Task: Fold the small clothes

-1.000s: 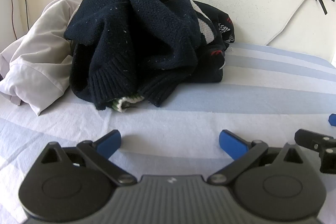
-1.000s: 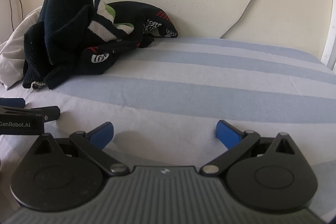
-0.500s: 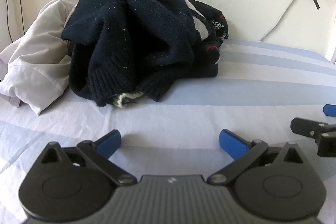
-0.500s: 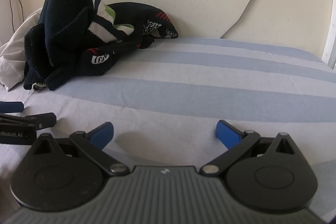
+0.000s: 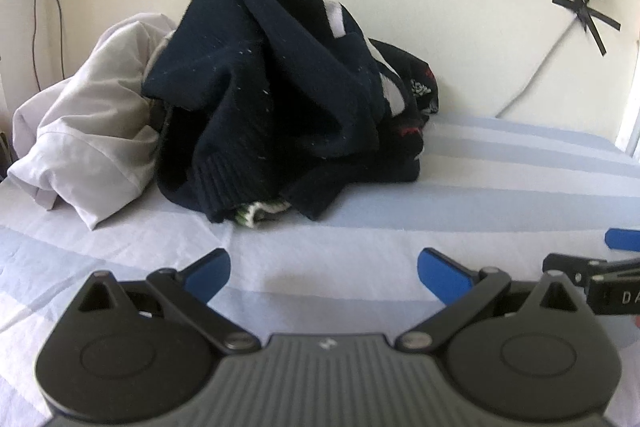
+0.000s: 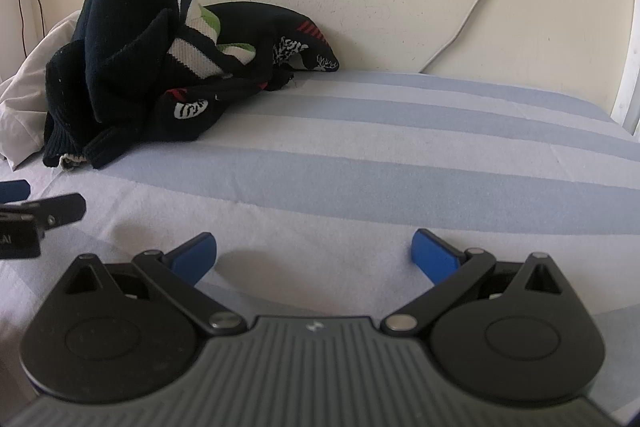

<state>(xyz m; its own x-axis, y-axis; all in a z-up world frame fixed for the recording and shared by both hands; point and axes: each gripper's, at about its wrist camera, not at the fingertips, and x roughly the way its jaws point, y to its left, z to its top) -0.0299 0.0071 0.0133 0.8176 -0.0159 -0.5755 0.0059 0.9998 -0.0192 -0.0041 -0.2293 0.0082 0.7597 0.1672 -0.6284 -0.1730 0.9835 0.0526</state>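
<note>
Here both grippers, left (image 5: 323, 269) and right (image 6: 313, 254), gape wide and empty; the heaped clothes (image 5: 280, 95) lie ahead of the left. Grabbing blindly risks snagging several tangled garments together.

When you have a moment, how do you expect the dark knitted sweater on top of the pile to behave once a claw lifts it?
The dark sweater lies crumpled in soft folds, so it will probably hang limp. Its thick knit and ribbed cuff suggest some weight and good grip. It is draped over other clothes, so it may drag them along.
</note>
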